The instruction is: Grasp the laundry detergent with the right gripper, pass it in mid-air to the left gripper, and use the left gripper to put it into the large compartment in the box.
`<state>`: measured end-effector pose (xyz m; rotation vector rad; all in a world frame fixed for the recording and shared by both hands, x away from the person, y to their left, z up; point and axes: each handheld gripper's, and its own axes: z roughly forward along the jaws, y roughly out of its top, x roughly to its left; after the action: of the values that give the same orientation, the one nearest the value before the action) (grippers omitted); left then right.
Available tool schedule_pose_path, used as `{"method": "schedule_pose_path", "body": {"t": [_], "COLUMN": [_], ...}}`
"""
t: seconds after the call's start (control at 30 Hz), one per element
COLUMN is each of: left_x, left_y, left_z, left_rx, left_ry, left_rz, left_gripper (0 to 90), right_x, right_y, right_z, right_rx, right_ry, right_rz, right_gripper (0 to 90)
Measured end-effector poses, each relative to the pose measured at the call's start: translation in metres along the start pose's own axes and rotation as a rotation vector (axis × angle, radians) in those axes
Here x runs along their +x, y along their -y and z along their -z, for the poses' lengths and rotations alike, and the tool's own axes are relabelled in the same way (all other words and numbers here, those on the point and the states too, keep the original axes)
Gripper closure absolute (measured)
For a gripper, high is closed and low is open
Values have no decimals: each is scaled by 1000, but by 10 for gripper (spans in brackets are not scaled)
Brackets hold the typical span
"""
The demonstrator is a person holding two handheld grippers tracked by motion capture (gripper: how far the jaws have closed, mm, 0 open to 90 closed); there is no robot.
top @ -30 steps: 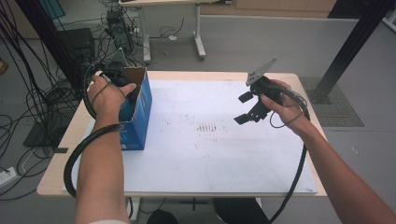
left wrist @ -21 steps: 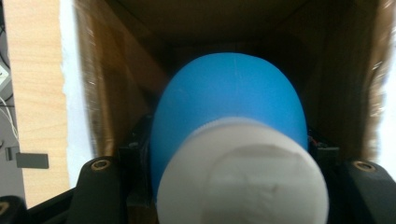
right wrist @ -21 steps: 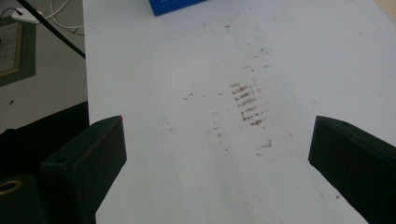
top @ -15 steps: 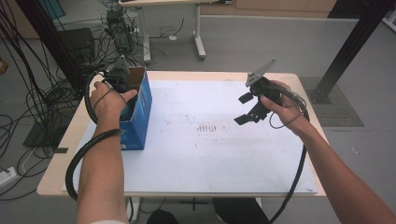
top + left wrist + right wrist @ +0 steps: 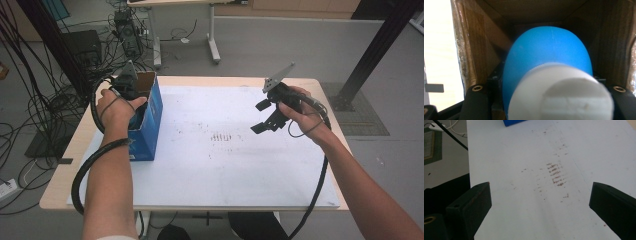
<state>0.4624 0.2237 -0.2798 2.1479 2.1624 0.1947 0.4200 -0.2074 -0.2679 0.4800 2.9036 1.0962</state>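
- The left gripper (image 5: 127, 90) reaches down into the open blue box (image 5: 150, 125) at the table's (image 5: 210, 175) left edge.
- Its jaws are clamped on a blue bottle (image 5: 549, 62) with a white cap (image 5: 564, 97), inside the box's brown cardboard walls.
- The right gripper (image 5: 267, 117) hovers above the white table top, jaws wide apart and empty, over reddish scuff marks (image 5: 555, 173).

Left tool (image 5: 131, 92) reaches down into blue box (image 5: 148, 120) at surface's (image 5: 200, 175) left edge; right tool (image 5: 267, 116) hovers, jaws apart.
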Motion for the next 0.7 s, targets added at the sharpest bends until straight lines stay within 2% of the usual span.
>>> {"method": "schedule_pose_path", "body": {"t": [0.7], "left_x": [2], "left_y": [0], "left_z": [3], "left_rx": [3], "left_ry": [-7], "left_rz": [5], "left_gripper": [367], "right_x": [-1], "right_y": [1], "right_z": [2], "right_rx": [1], "right_ry": [-2], "right_rz": [-4], "right_gripper": [42]}}
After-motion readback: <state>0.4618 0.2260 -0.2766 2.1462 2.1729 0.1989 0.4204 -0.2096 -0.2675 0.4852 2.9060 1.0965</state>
